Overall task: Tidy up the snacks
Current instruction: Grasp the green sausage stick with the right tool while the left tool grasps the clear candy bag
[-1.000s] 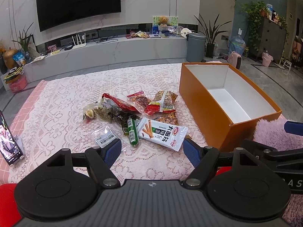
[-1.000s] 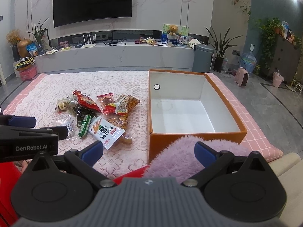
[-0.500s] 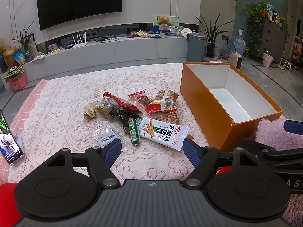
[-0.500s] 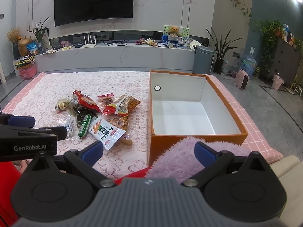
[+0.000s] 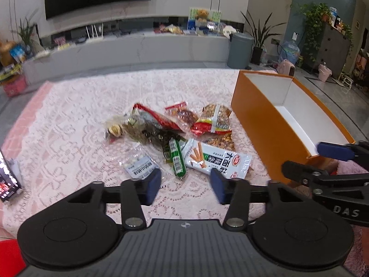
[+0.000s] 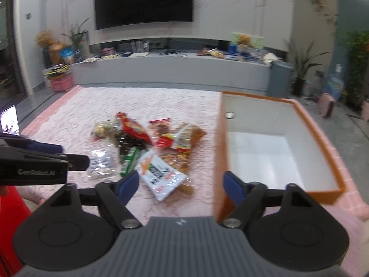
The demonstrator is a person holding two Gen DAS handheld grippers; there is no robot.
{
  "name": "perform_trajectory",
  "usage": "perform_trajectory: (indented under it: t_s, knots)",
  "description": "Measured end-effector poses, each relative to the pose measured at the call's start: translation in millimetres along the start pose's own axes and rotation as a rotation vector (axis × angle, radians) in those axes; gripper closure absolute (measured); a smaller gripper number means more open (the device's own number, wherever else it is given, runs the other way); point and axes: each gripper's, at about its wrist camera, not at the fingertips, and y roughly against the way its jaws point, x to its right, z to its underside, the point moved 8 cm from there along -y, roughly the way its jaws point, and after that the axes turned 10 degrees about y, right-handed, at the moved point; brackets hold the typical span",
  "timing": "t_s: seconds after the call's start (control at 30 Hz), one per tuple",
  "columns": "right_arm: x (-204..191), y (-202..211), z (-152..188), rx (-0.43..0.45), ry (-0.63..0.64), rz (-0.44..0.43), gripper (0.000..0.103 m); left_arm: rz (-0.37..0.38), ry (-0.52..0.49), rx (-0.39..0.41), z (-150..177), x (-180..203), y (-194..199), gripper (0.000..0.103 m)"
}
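Snack packets (image 5: 180, 138) lie heaped on the pink lace cloth (image 5: 76, 120), just left of the orange box (image 5: 260, 120). Left gripper (image 5: 185, 182) hangs just short of the heap, jaws wide and empty, the green sausage (image 5: 177, 159) ahead between them. Right gripper (image 6: 182, 184) is likewise spread and empty, with the white noodle pack (image 6: 161, 175) ahead between its pads.

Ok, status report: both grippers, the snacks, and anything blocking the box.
Left gripper open, empty, just short of the snack pile. Right gripper open, empty. Orange box empty, all snacks on the lace cloth. Nothing blocking the box.
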Motion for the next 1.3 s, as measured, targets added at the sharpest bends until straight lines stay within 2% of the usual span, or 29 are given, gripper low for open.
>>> perform_trajectory:
  t_s: [0.03,0.1,0.2,0.37,0.43,0.53,0.57,0.63,0.73,0.83,0.97,1.03,1.17,1.3]
  knots:
    - [-3.7,-6.2,-1.4,-0.007,0.013,-0.014,0.036,0.006,0.012,-0.018,-0.3,-3.6,-4.7,0.06]
    - [-11.0,-21.0,-4.6,-0.026,0.041,-0.04,0.043,0.019,0.035,-0.043,-2.0,-10.1,-13.7,0.06]
    - [-14.6,-42.3,-8.7,-0.056,0.042,-0.075,0.045,0.033,0.04,-0.067,-4.9,-15.6,-25.6,0.058]
    - [-18.5,-80.0,-17.8,-0.109,0.055,-0.122,0.047,0.097,0.016,-0.11,-12.6,-17.7,-48.7,0.057]
    - [-20.6,-94.8,-19.2,-0.129,0.074,-0.122,0.047,0.094,0.001,-0.132,-15.4,-21.5,-58.9,0.057]
    - [-25.0,-115.5,-18.9,-0.154,0.069,-0.156,0.053,0.049,-0.012,-0.149,-20.4,-36.0,-74.0,0.057]
    - [-26.7,-122.3,-17.9,-0.168,0.06,-0.169,0.055,0.038,-0.023,-0.155,-21.8,-40.5,-78.6,0.056]
    - [-31.0,-134.9,-16.7,-0.187,0.038,-0.2,0.055,0.036,-0.068,-0.186,-22.6,-48.4,-87.6,0.039]
    - [-39.6,-148.9,-16.2,-0.208,0.019,-0.237,0.056,0.016,-0.091,-0.212,-24.3,-61.2,-97.7,0.035]
    - [-49.8,-159.3,-19.6,-0.206,0.033,-0.247,0.059,-0.016,0.024,-0.226,-27.9,-80.3,-109.2,0.033]
    - [-64.9,-172.0,-22.9,-0.196,0.051,-0.271,0.066,-0.036,0.197,-0.227,-24.8,-99.2,-121.8,0.031]
    - [-70.2,-181.1,-22.4,-0.192,0.055,-0.271,0.066,-0.043,0.245,-0.235,-21.0,-103.1,-127.3,0.026]
    - [-73.7,-193.6,-19.3,-0.203,0.035,-0.269,0.068,-0.025,0.355,-0.249,-14.6,-108.0,-135.2,0.026]
    - [-80.5,-198.2,-18.7,-0.189,0.054,-0.262,0.07,-0.002,0.381,-0.233,-17.5,-106.3,-140.1,0.021]
